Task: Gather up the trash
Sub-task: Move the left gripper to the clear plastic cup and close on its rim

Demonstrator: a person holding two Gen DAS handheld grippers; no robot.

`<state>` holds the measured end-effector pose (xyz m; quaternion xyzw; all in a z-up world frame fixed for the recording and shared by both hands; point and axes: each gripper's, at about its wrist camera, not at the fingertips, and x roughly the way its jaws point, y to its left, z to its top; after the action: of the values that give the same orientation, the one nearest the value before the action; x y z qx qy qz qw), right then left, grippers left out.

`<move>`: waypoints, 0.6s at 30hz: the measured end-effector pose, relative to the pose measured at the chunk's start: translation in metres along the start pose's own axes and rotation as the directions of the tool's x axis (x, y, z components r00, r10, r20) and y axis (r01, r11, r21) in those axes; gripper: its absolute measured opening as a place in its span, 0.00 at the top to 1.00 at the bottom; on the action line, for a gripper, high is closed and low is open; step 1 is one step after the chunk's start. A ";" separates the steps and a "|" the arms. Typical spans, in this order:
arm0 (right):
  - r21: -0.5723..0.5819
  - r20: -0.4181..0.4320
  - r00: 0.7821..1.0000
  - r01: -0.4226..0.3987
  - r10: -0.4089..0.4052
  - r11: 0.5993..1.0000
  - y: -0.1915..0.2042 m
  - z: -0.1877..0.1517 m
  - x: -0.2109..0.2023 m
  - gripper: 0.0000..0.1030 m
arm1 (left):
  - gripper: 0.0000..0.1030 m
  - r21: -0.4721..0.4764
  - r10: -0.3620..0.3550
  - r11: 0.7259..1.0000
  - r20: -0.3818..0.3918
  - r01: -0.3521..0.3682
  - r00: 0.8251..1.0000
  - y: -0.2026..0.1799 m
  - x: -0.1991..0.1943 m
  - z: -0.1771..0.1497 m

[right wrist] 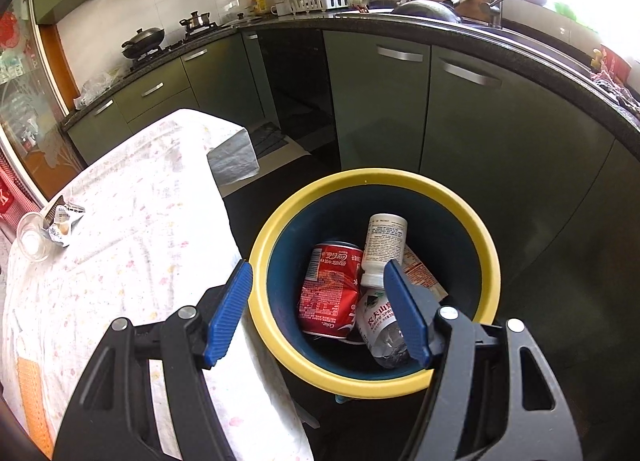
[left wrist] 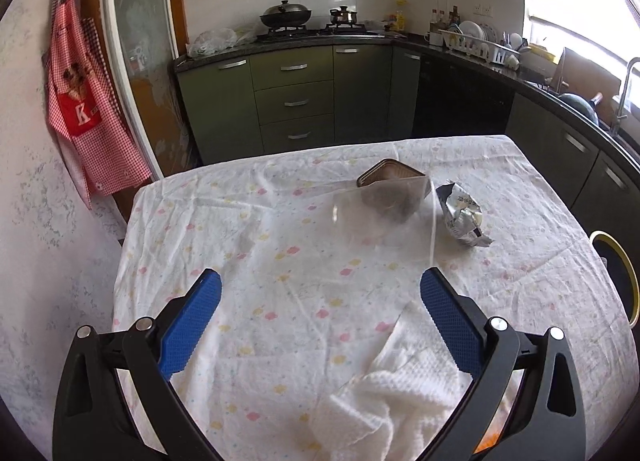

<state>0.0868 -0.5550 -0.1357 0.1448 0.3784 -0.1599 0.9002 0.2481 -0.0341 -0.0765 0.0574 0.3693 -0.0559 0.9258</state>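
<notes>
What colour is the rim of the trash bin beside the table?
Yellow rim, dark blue inside; the right wrist view shows it best.

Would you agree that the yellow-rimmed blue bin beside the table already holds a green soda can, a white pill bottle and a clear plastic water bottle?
Not quite: the soda can is red, not green, as the right wrist view shows. It does lie in the yellow-rimmed blue bin with the white pill bottle and the clear plastic water bottle.

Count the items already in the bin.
4 visible: a red cola can at left, a white pill bottle upright-ish behind, a clear water bottle in front, a printed wrapper at right. More may lie underneath.
</notes>
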 end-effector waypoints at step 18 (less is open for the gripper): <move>0.026 -0.012 0.999 -0.041 0.041 0.999 -0.008 -0.001 0.004 0.37 | 0.32 0.015 0.038 0.999 -0.134 -0.036 0.990 -0.044 0.065 0.040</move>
<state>0.0855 -0.5627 -0.1402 0.1653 0.3787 -0.1454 0.8989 0.3159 -0.0873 -0.0955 0.0736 0.4293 -0.0368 0.8994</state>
